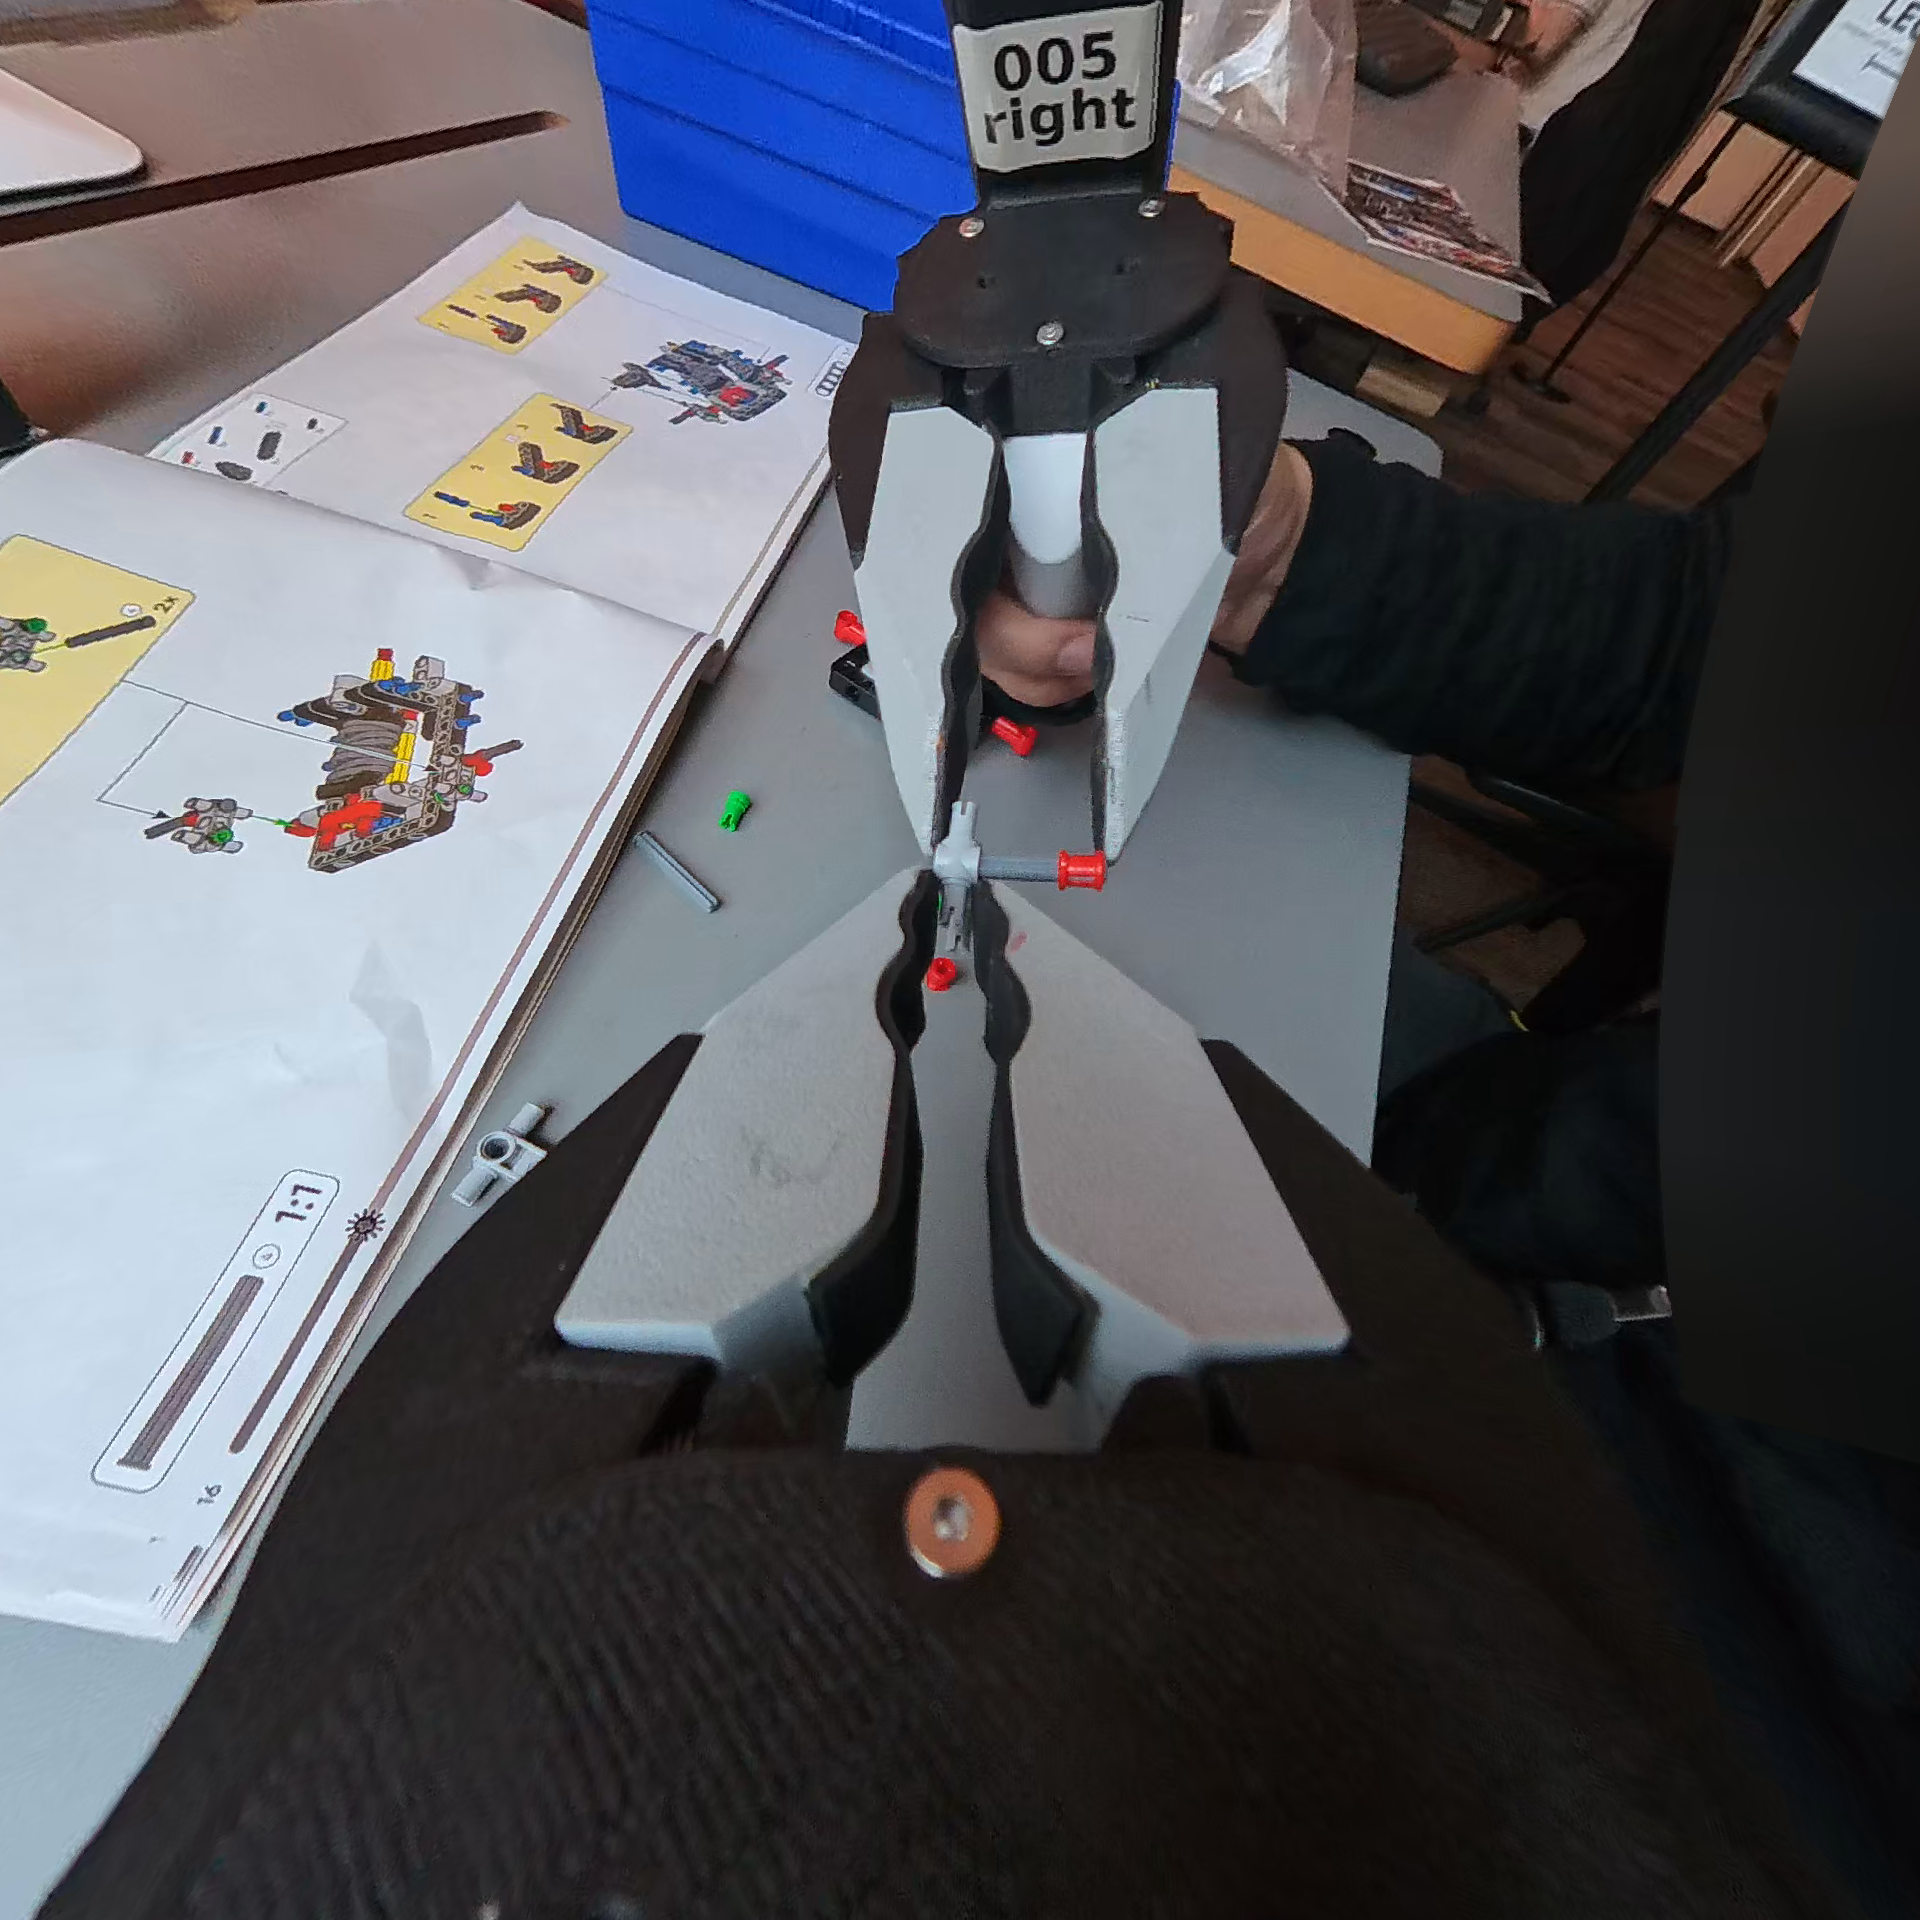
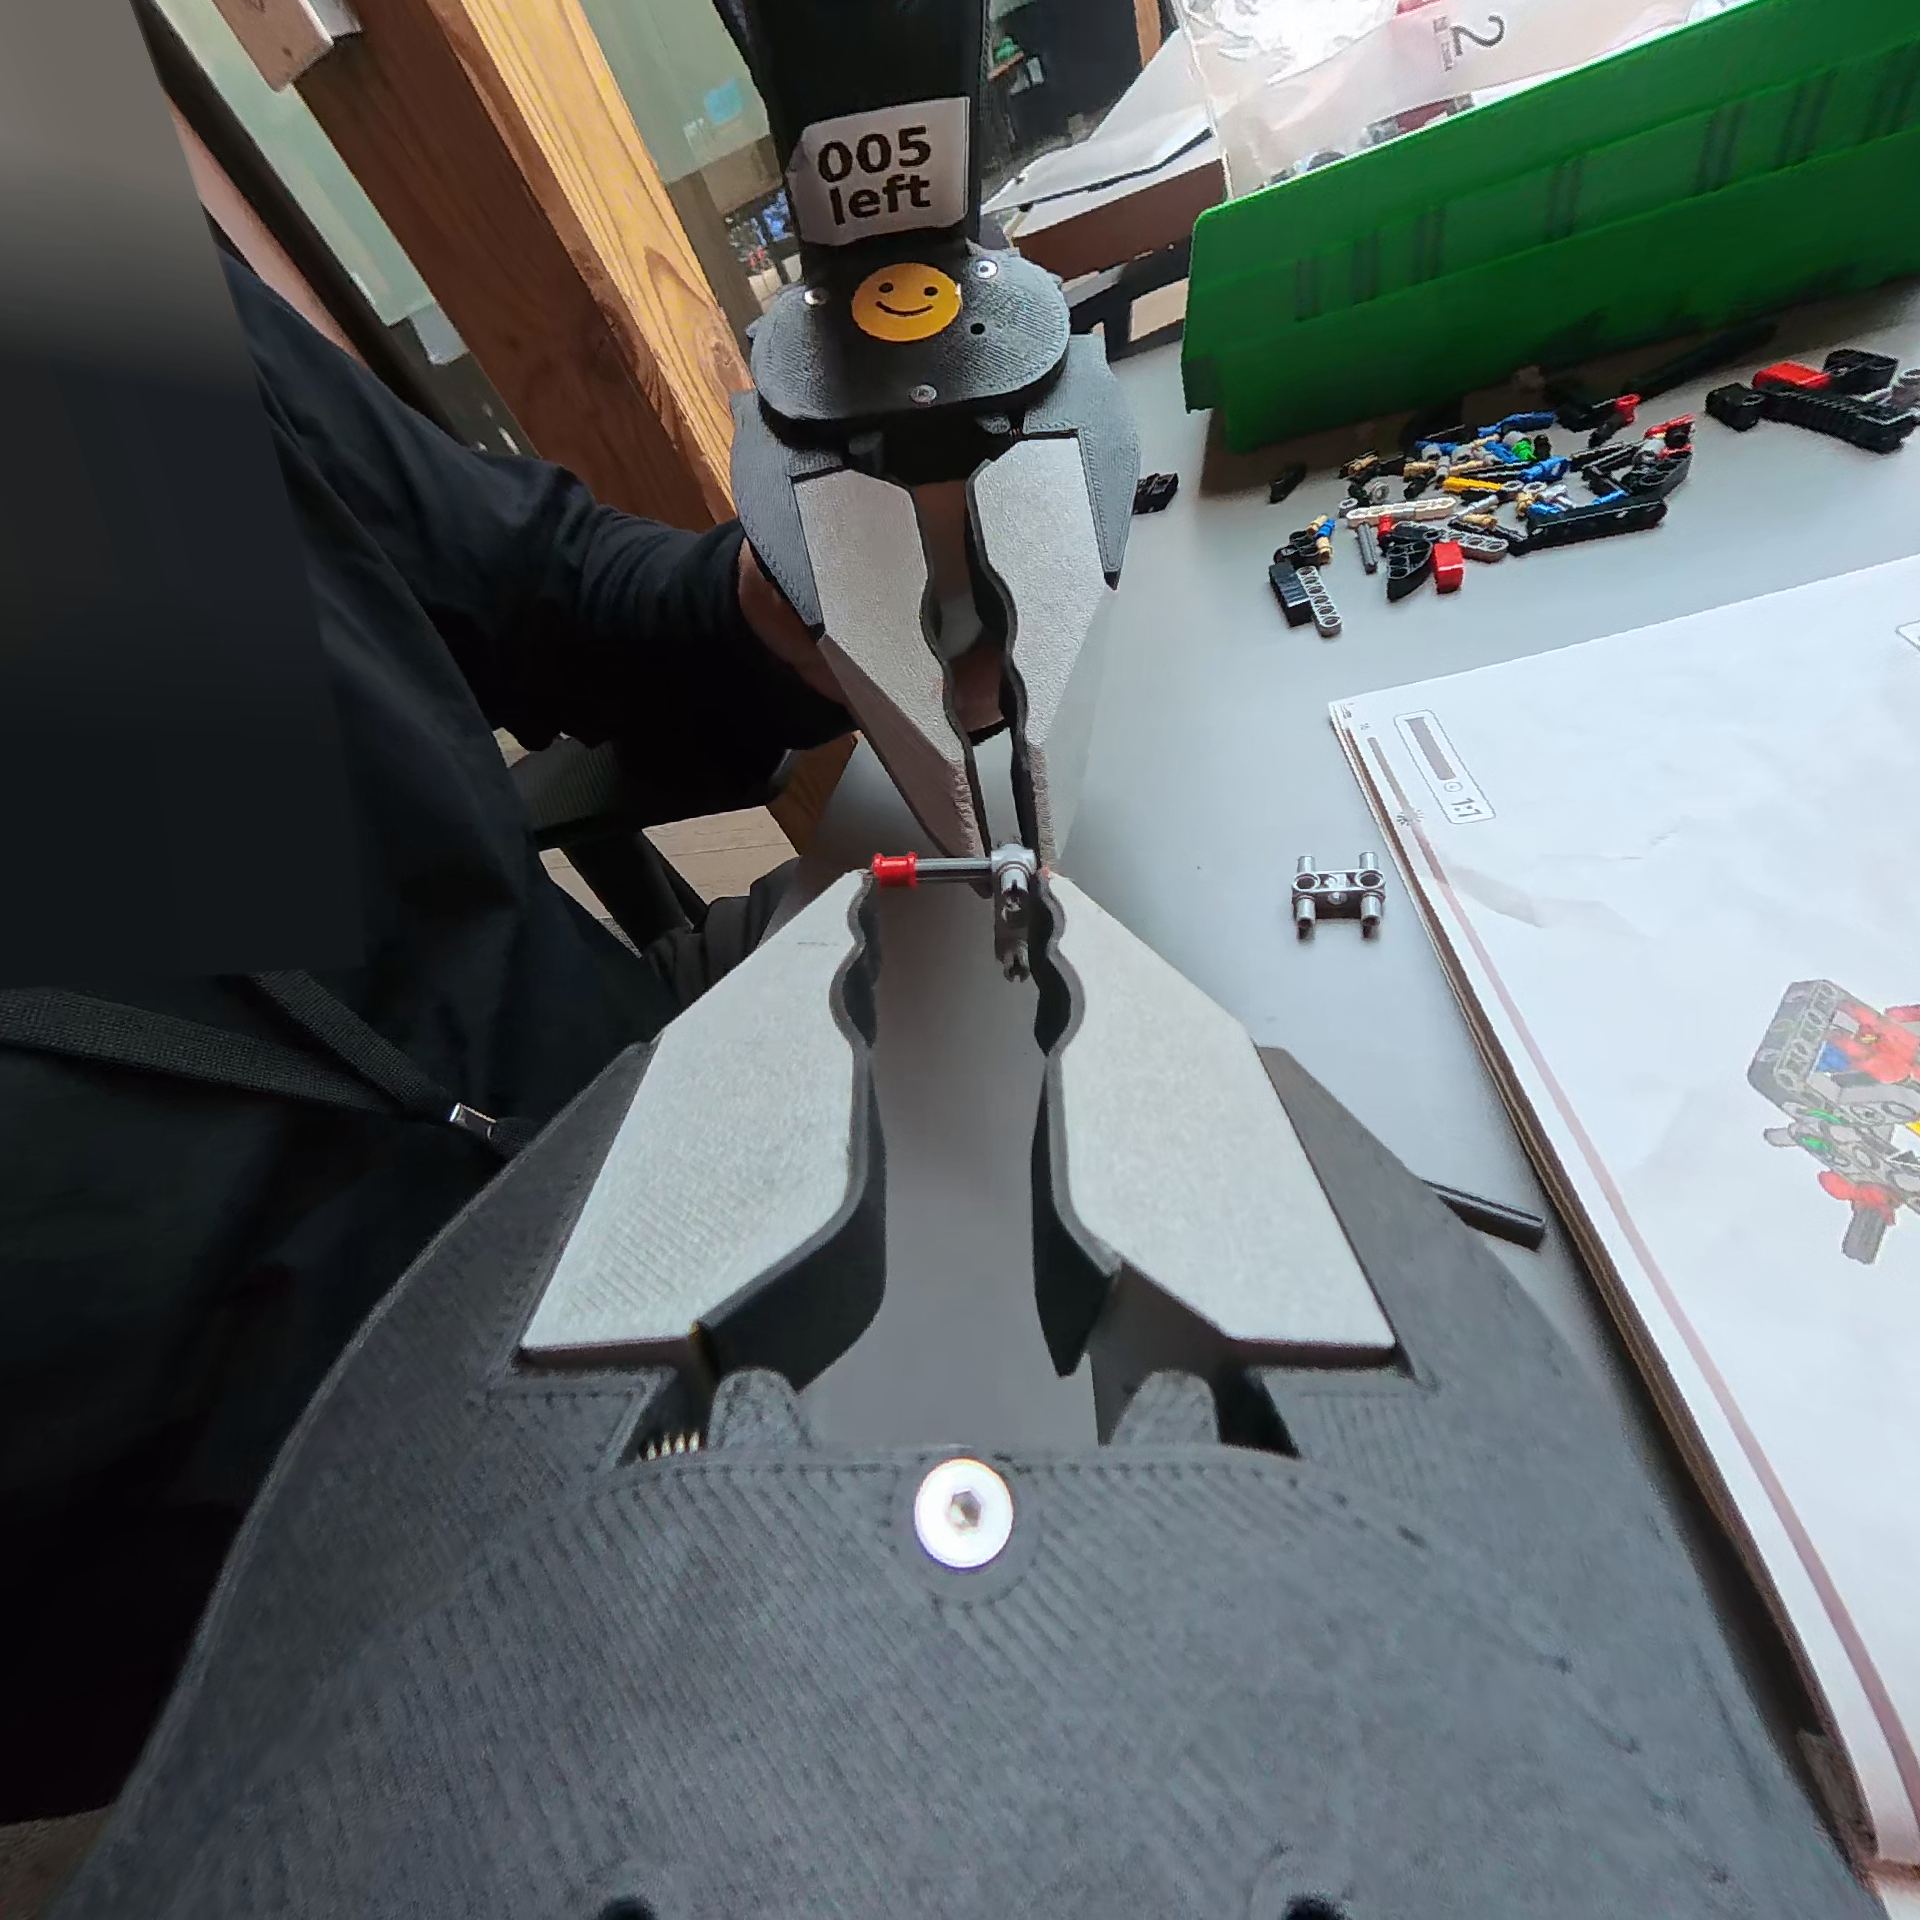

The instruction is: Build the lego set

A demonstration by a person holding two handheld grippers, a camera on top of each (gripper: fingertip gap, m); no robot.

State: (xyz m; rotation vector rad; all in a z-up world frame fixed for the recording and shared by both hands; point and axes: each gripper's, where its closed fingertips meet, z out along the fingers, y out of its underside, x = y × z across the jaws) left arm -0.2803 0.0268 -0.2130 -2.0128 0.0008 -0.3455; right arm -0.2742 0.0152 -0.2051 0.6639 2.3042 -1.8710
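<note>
Above the grey table [image 1: 1278, 790], the nearly closed left tool [image 1: 951, 894] pinches a tiny, light, rigid grey plastic connector [image 1: 956, 857], best gripped at its hub, while the right tool [image 2: 951, 894], parted, spans its thin axle and red bush [image 2: 894, 869].

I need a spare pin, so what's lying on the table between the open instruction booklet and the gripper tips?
Left wrist view: a small green pin and a thin grey axle rod.

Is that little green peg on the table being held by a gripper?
No, the green peg lies loose on the grey table, beside the open instruction booklet, untouched by anything.
</note>
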